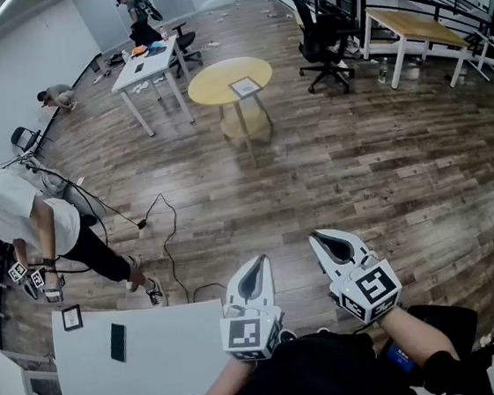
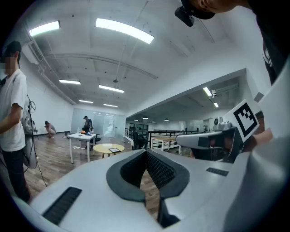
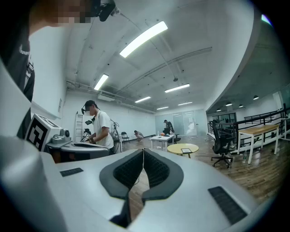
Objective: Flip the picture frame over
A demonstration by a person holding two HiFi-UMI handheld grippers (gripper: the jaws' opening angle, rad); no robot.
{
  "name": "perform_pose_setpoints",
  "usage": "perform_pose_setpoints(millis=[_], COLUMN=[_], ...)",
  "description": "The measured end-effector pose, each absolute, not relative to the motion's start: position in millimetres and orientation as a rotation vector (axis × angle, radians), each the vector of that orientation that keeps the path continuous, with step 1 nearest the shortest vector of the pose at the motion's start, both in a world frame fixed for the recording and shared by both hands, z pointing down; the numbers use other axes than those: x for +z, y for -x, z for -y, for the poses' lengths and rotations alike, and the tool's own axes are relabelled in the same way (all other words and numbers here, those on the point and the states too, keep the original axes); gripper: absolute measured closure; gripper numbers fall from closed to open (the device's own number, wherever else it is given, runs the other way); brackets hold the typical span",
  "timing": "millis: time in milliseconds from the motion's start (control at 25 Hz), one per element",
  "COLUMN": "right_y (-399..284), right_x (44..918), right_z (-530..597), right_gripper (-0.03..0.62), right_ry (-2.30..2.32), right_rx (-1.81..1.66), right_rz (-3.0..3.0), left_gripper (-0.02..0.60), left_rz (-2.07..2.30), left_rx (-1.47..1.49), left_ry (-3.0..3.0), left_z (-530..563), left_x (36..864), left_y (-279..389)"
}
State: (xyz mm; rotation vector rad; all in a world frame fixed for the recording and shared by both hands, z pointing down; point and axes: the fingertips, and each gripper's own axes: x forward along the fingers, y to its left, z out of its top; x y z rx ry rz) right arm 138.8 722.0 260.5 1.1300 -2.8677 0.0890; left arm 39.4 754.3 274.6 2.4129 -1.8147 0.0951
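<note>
**Both grippers closed and empty, frame far across the room**

Head view: the left gripper (image 1: 255,266) and right gripper (image 1: 327,243) are held side by side over the wood floor (image 1: 384,159). The picture frame (image 1: 245,86) lies flat on a round yellow table (image 1: 208,86), well apart from both.

Left gripper view: the jaws meet with nothing between them. The frame (image 2: 114,149) sits far beyond them, to the left.

Right gripper view: the jaws are pressed together and empty. The frame (image 3: 186,150) is far ahead, to the right.

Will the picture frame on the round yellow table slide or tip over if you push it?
It would probably slide, not tip: the picture frame lies flat on the round table. It looks thin and stiff, so likely light. Its pale middle may be glass, so possibly fragile; too far to tell.
</note>
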Motion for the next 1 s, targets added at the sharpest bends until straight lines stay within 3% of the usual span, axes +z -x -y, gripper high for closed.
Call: perform_pose_setpoints(millis=[1000], right_y=[-99], right_x=[276], right_z=[-729], right_gripper=[0.574], right_ry=[-1.179], right_rx=[0.084], right_rz=[2.815], left_gripper=[0.558], left_rz=[1.8], left_rx=[0.037], left_ry=[-2.383], left_z=[-768], left_x=[295], left_y=[24])
